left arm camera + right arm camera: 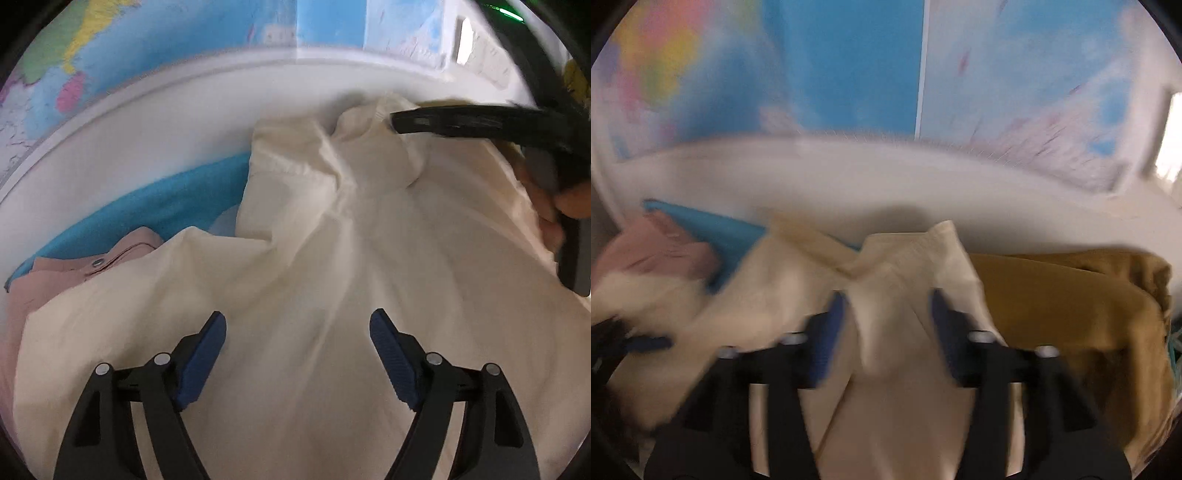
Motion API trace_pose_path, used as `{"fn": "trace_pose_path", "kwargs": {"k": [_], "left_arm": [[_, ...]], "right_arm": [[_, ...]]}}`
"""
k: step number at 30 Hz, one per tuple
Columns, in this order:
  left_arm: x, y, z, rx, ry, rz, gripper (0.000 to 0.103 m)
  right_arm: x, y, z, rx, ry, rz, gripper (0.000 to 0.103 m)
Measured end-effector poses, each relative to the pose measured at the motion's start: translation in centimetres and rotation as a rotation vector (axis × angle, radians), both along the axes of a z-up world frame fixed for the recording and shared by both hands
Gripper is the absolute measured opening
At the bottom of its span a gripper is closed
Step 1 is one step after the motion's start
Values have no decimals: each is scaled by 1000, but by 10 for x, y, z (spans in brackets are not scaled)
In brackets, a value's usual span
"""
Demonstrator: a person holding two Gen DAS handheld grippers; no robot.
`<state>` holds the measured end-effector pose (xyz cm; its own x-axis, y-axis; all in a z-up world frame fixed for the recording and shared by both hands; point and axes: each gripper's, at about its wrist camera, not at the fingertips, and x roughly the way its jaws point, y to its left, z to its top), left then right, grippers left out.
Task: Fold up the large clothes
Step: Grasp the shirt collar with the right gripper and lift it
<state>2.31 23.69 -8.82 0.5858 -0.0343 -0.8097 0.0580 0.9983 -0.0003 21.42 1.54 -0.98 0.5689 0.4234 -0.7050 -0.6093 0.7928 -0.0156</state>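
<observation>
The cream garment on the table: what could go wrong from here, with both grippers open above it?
1. The cream garment lies bunched and creased; a fold made now may lock the wrinkles in.
2. The left gripper hovers open near the pink garment and might catch it too.
3. The right gripper has cloth between its pads unheld; that raised fold may slump.

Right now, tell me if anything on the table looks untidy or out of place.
The cream garment lies rumpled, not flat: its far end is bunched into folds, and it overlaps the pink garment and the blue cloth. In the right wrist view, a mustard garment sits crumpled beside it.
</observation>
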Motion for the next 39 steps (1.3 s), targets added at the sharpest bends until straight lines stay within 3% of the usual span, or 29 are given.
{"fn": "trace_pose_path", "kwargs": {"k": [3, 6, 8, 10, 13, 16, 17, 18, 20, 21, 22, 25, 27, 30, 33, 36, 39], "left_arm": [[-25, -3, 20, -43, -45, -39, 78], [-45, -10, 33, -108, -70, -104, 78], [-58, -23, 34, -145, -61, -152, 79], [-64, -40, 28, -159, -32, -193, 79], [-79, -70, 19, -153, -9, -279, 79], [-83, -92, 9, -151, 15, -332, 79], [-82, -99, 5, -142, 21, -343, 79], [-80, -105, 2, -135, 28, -346, 79], [-78, -117, -3, -149, 50, -355, 79], [-78, -121, -4, -160, 57, -352, 79], [-79, -123, -4, -166, 62, -353, 79], [-80, -137, -4, -174, 61, -356, 79], [-80, -145, -2, -178, 59, -366, 79], [-74, -163, 1, -171, 59, -387, 79], [-60, -183, -6, -162, 78, -391, 79], [-45, -201, -14, -142, 103, -390, 78], [-24, -217, -15, -143, 88, -386, 75]], "right_arm": [[-50, -57, 32, -18, -66, 75, 72], [-99, -120, 40, -48, -84, 92, 80], [-123, -155, 33, -66, -89, 52, 84], [-141, -205, 19, -63, -16, 4, 86], [-166, -238, -3, -45, 43, -88, 86], [-187, -258, -27, 10, 99, -75, 85], [-190, -255, -37, -32, 86, -104, 82], [-189, -249, -47, -57, 98, -112, 71], [-182, -243, -54, -48, 113, -117, 39], [-180, -245, -55, -48, 111, -123, 12], [-173, -251, -49, -13, 116, -141, 8], [-167, -288, -14, 143, 59, -198, 7], [-166, -326, 22, 286, -37, -278, 7], [-164, -394, 54, 591, -142, -404, 7], [-154, -425, 38, 675, -103, -471, 7], [-146, -440, 6, 668, -31, -535, 7], [-138, -455, -11, 764, 43, -548, 7]]}}
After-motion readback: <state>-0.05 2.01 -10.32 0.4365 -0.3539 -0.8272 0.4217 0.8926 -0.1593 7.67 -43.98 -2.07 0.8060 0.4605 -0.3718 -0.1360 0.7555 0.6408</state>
